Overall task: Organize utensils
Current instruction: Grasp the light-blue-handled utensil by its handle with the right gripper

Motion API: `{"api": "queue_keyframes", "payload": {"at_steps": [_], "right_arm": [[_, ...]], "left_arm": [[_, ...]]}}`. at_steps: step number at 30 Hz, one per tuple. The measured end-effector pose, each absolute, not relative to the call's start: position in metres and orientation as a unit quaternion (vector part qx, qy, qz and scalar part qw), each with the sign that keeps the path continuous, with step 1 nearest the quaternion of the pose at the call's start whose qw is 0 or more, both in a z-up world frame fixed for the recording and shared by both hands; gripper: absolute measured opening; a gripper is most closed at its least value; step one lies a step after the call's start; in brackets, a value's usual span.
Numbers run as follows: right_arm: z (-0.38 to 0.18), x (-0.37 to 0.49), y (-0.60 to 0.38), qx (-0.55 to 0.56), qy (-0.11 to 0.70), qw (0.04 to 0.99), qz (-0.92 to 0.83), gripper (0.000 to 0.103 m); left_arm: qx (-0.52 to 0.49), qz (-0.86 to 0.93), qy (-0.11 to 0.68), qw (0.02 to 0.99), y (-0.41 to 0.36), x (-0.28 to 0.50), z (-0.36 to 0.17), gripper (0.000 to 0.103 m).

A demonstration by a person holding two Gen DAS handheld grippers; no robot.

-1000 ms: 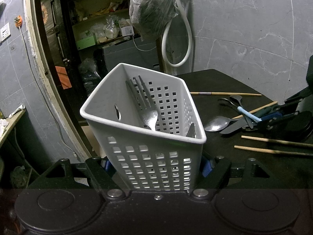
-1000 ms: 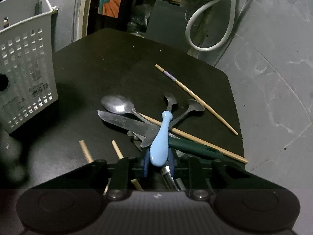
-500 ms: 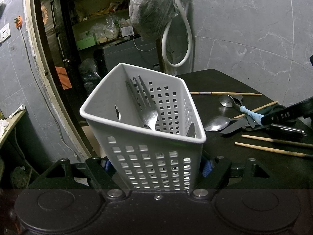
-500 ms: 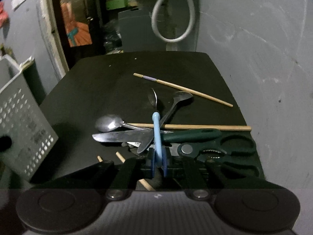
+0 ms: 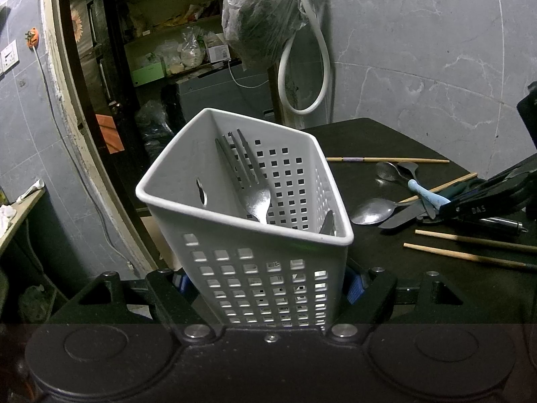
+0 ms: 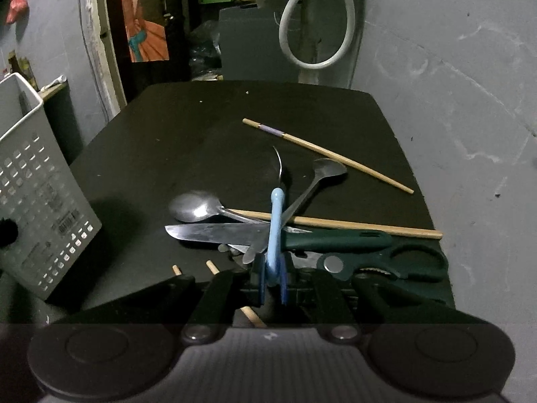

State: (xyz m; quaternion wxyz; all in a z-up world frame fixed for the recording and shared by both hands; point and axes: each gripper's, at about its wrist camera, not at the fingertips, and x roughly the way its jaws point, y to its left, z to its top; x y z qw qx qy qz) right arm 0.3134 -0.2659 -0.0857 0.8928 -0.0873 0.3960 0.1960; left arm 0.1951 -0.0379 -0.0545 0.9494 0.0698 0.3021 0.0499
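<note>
Scissors and knife crowd blue-handled utensil.

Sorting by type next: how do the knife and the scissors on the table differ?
The knife shows a bare steel blade pointing left; the scissors show mostly handles, blades hidden. The knife has one straight grip, the scissors looped ones. Utensils lie across the knife, not the scissors. Both have dark green handles.

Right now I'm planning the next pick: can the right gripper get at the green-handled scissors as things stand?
Probably not yet. The right gripper is shut on the light blue utensil, so its fingers are occupied. The scissors lie just right of it on the table, uncovered, so access looks free once it unloads.
</note>
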Motion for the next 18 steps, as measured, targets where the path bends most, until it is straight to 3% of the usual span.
{"api": "queue_keyframes", "payload": {"at_steps": [10,18], "right_arm": [[-0.092,0.319,-0.272,-0.066,0.396,0.895,0.192,0.009],[-0.053,0.299,-0.269,-0.099,0.312,0.928,0.178,0.009]], "left_arm": [[0.07,0.05,0.302,0.949,-0.036,0.194,-0.055,0.082],[0.07,0.05,0.302,0.949,-0.035,0.195,-0.055,0.082]]}}
